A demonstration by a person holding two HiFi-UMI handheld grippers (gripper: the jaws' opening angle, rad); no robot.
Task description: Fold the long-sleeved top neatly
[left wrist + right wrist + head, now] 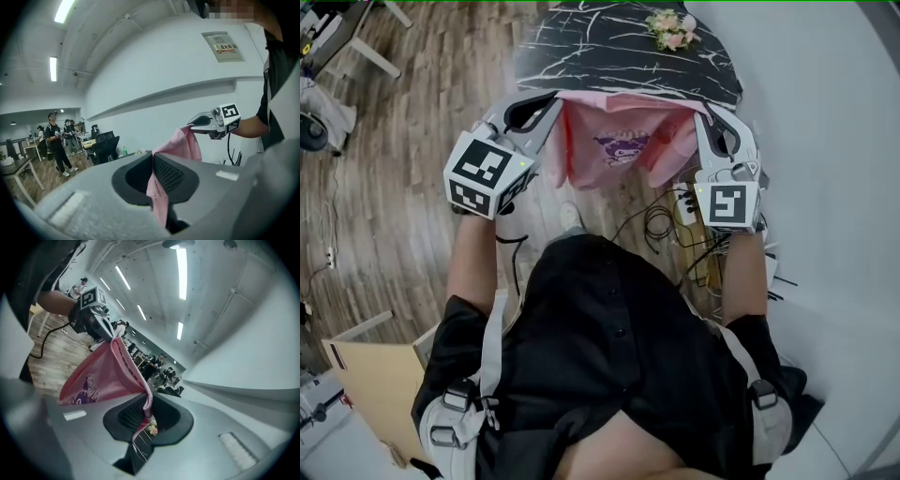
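Hand-held grippers [551,111] [705,118] (both level) pinch top [619,142].

Top [623,145] strung between left gripper [556,103] and right gripper [703,114], hanging before tabletop [581,56] near edge; flowers [672,28] near tabletop far right corner; cables [661,220] on floor [422,112] below right gripper

Purple print on pink top [101,373]: perhaps "Com…"; wall sign [224,47] characters too small to read.

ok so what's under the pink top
The pink top hangs from the left gripper and right gripper. Below show wood floor and cables; the floor straight beneath is covered.
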